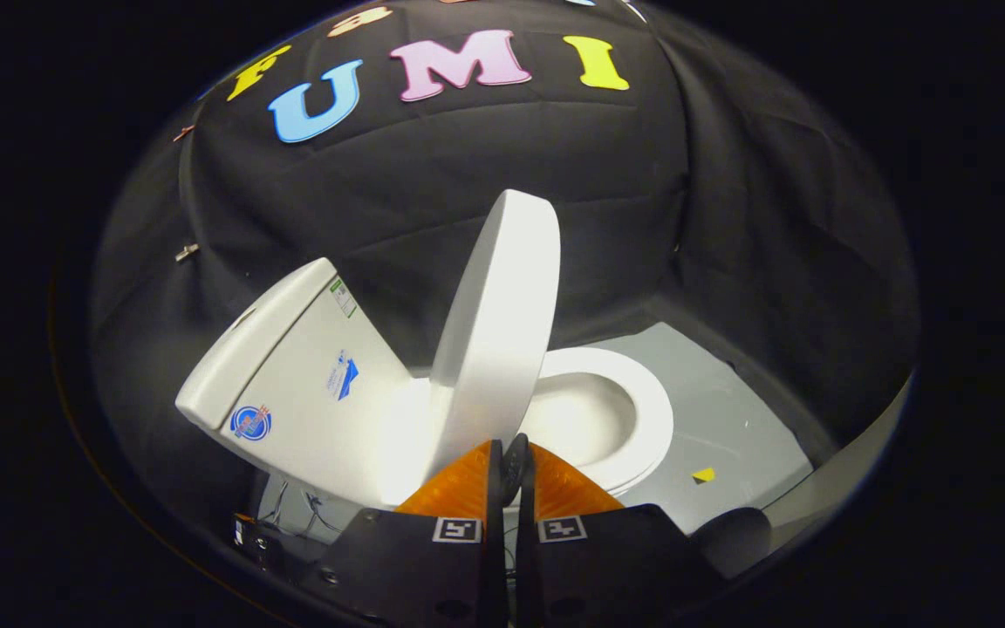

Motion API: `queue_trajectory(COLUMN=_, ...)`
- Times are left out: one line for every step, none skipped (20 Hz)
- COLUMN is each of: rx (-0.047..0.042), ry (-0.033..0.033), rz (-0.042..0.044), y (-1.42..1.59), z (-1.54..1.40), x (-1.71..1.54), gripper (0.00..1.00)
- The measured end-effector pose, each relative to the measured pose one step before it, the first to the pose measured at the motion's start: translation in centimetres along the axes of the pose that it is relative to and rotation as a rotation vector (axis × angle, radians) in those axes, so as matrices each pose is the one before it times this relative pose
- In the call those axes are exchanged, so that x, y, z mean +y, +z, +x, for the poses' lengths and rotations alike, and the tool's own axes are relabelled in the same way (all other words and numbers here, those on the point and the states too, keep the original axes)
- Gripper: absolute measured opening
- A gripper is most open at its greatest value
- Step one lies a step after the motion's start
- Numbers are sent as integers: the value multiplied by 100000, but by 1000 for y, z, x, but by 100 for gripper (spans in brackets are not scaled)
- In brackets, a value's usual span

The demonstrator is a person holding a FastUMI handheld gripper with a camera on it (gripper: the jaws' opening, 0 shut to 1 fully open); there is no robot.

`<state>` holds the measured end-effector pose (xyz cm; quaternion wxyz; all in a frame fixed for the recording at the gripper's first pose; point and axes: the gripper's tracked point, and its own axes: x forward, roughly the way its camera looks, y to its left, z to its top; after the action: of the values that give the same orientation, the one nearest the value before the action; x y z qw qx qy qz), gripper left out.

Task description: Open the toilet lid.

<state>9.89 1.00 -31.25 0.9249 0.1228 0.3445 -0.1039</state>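
Dim booth, glare on the raised toilet lid (498,336), fisheye-bent edges.

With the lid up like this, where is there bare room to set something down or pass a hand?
Bare grey floor beyond the bowl, around the yellow marker. Crowded between tank and raised lid, where the closed fingers sit.
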Motion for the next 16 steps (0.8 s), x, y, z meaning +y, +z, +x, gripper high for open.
queue_trajectory(rx=-946, ry=534, rz=-1858, y=214, z=-229, x=823, gripper=9)
queue_trajectory(rx=-858, ry=403, rz=-1615, y=207, z=-313, x=749, gripper=9)
queue_trajectory(rx=-765, ry=325, rz=-1877, y=195, z=-158, x=804, gripper=9)
queue_trajectory(rx=-751, ry=550, rz=-1908, y=94, z=-163, x=798, gripper=9)
queue_trajectory(rx=-881, ry=825, rz=-1708, y=220, z=-108, x=864, gripper=9)
queue_trajectory(rx=-739, ry=951, rz=-1249, y=141, z=-207, x=907, gripper=9)
queue_trajectory(rx=-674, ry=1028, rz=-1365, y=277, z=-128, x=879, gripper=9)
queue_trajectory(rx=-581, ry=976, rz=-1943, y=75, z=-47, x=926, gripper=9)
queue_trajectory(rx=-612, ry=722, rz=-2381, y=230, z=-52, x=783, gripper=9)
queue_trajectory(rx=-869, ry=692, rz=-2403, y=106, z=-138, x=885, gripper=9)
queue_trajectory(rx=-714, ry=778, rz=-1990, y=84, z=14, x=753, gripper=10)
queue_trajectory(rx=-781, ry=642, rz=-1311, y=108, z=-37, x=700, gripper=9)
queue_trajectory(rx=-299, ry=501, rz=-897, y=60, z=81, x=513, gripper=9)
queue_trajectory(rx=-149, ry=270, rz=-709, y=39, z=68, x=400, gripper=9)
queue_trajectory(rx=-481, ry=481, rz=-396, y=134, z=59, x=467, gripper=10)
queue_trajectory(rx=-429, ry=1136, rz=-378, y=45, z=21, x=555, gripper=9)
